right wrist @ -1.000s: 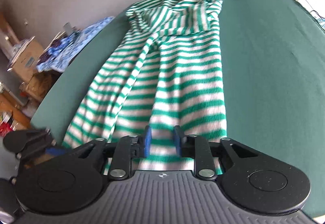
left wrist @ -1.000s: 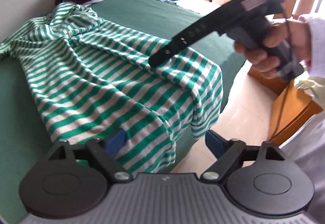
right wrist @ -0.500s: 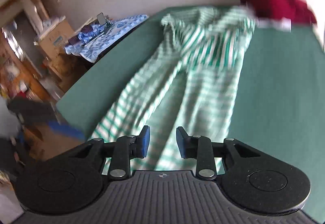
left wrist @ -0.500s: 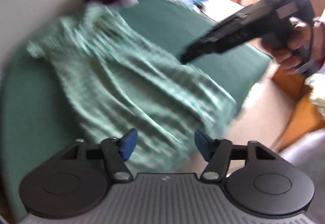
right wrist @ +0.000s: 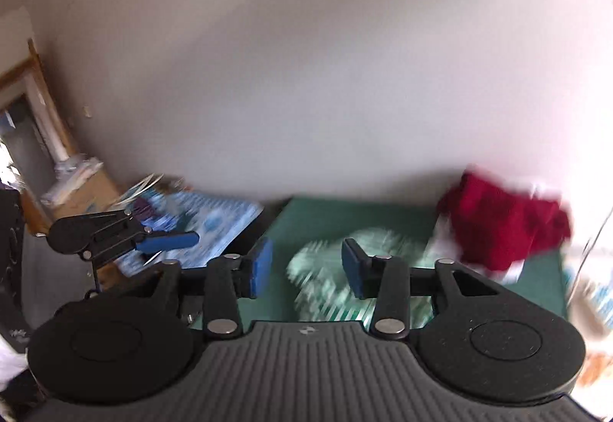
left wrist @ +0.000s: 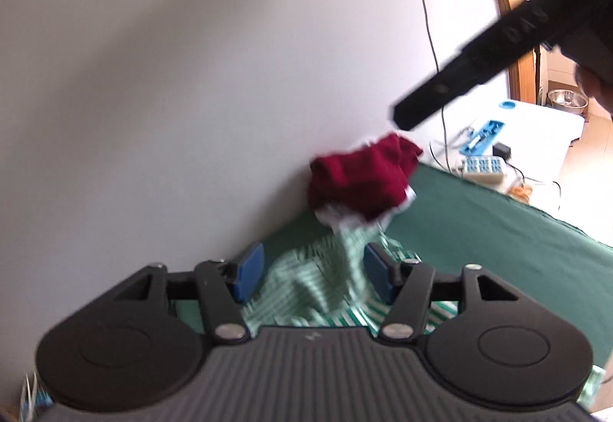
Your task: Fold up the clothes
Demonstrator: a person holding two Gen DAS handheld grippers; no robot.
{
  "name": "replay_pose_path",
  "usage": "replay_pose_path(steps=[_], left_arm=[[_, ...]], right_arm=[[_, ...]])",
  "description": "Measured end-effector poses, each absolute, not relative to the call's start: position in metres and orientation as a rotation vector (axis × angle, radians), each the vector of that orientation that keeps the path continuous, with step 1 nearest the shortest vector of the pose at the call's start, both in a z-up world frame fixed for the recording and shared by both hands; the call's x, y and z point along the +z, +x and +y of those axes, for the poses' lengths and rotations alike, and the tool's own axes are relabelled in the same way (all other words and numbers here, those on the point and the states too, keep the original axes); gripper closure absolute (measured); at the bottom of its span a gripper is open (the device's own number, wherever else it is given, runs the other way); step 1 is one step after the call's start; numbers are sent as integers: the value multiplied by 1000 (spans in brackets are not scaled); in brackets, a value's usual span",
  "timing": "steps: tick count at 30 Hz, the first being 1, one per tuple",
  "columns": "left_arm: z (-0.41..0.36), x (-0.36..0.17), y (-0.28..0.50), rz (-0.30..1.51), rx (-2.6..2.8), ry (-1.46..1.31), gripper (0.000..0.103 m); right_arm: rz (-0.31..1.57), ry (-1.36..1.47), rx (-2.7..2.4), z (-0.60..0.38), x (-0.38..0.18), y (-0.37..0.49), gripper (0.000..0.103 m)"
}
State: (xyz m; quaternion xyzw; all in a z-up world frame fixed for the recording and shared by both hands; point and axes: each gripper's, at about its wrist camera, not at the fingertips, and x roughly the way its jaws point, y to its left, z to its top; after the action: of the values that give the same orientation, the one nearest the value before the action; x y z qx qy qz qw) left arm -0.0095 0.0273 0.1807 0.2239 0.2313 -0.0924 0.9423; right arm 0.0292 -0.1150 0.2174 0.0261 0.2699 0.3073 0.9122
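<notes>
A green-and-white striped garment [left wrist: 318, 284] lies on the green-covered table [left wrist: 498, 230], low in both views and blurred. My left gripper [left wrist: 314, 278] is open above its far end, with nothing between the blue pads. My right gripper [right wrist: 306, 269] is also open and empty over the striped garment [right wrist: 329, 280]. A black finger [left wrist: 479, 54] of the right gripper crosses the upper right of the left wrist view. At the left of the right wrist view, a blue-tipped finger [right wrist: 168, 242] of the left gripper shows.
A dark red garment [left wrist: 360, 180] on white cloth is heaped against the wall at the table's far edge, also seen as the red garment [right wrist: 505, 226]. A blue patterned cloth [right wrist: 214, 226] and a cardboard box [right wrist: 76, 192] lie left of the table. Small items [left wrist: 482, 165] sit beyond its right end.
Both grippers have swung up and forward, so the wall now fills the views and only the garment's far end shows. The right gripper's fingers have spread wider.
</notes>
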Motion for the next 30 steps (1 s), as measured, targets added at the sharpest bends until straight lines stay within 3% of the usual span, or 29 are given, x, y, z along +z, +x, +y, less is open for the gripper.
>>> replay_pose_path(steps=[5,8,13,17,22,30], left_arm=[[50,160,42,447,-236,366,31],[63,109,68,514,-223,268,39],[67,10,87,661,-225,112,36],[54,-49,88,733,-177,78,36],[30,-93,84,798,-172,7,32],[-14,-127,70,822,-154,130,32]], right_arm=[[537,32,519,-88,201,68,42],[617,45,470,-81,155,98,42],[746,48,420,-70,70,160,44],[817,29,399,-61,9,218,51],[896,88,399,-46,-34,278,53],[918,-19,419,13,-85,321,51]])
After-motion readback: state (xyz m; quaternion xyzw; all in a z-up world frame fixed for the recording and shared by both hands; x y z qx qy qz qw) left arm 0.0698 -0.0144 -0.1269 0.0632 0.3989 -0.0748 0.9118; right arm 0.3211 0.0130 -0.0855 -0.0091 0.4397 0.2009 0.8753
